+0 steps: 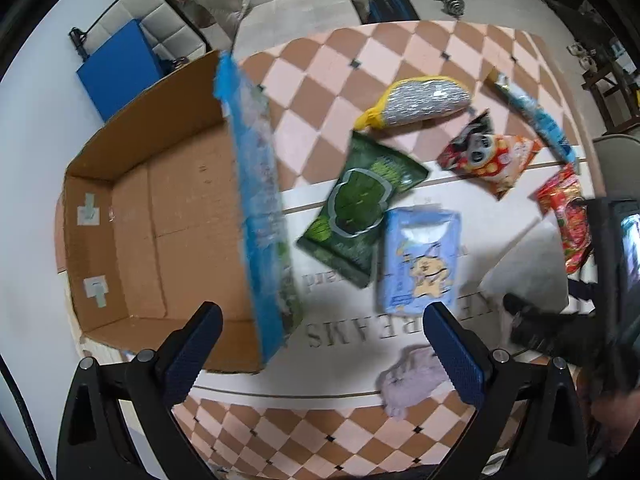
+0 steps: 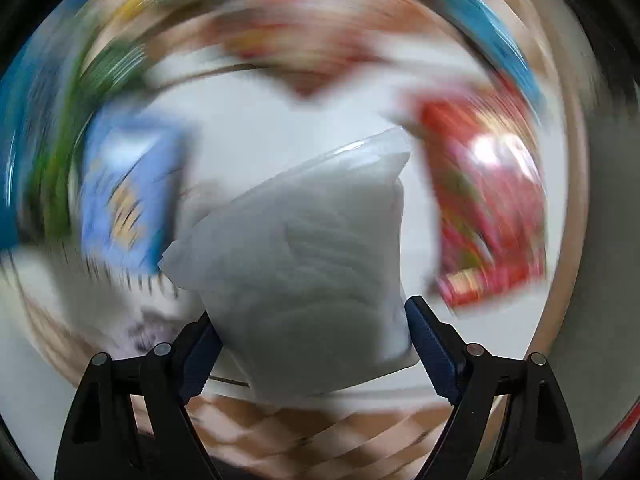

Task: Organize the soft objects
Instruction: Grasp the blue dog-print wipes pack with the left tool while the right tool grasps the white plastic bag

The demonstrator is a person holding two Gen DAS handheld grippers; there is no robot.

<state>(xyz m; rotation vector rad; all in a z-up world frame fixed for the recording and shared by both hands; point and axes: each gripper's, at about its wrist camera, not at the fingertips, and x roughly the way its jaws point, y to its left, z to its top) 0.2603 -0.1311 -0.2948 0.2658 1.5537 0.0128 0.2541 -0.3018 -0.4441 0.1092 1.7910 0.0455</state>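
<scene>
My left gripper (image 1: 320, 336) is open and empty, above the near rim of an open cardboard box (image 1: 160, 216). A long blue packet (image 1: 264, 208) leans along the box's right wall. A green packet (image 1: 360, 204), a light blue pack with a cartoon dog (image 1: 420, 252), a silver-and-yellow pouch (image 1: 420, 104), a panda snack bag (image 1: 488, 156) and a red packet (image 1: 568, 216) lie on the mat. My right gripper (image 2: 312, 328) is shut on a soft white bag (image 2: 312, 264). The right wrist view is heavily blurred.
A small pale purple soft item (image 1: 412, 380) lies by my left gripper's right finger. A thin blue packet (image 1: 536, 116) lies at the far right. The checkered mat (image 1: 400, 52) covers the floor. A blue panel (image 1: 116, 68) stands beyond the box.
</scene>
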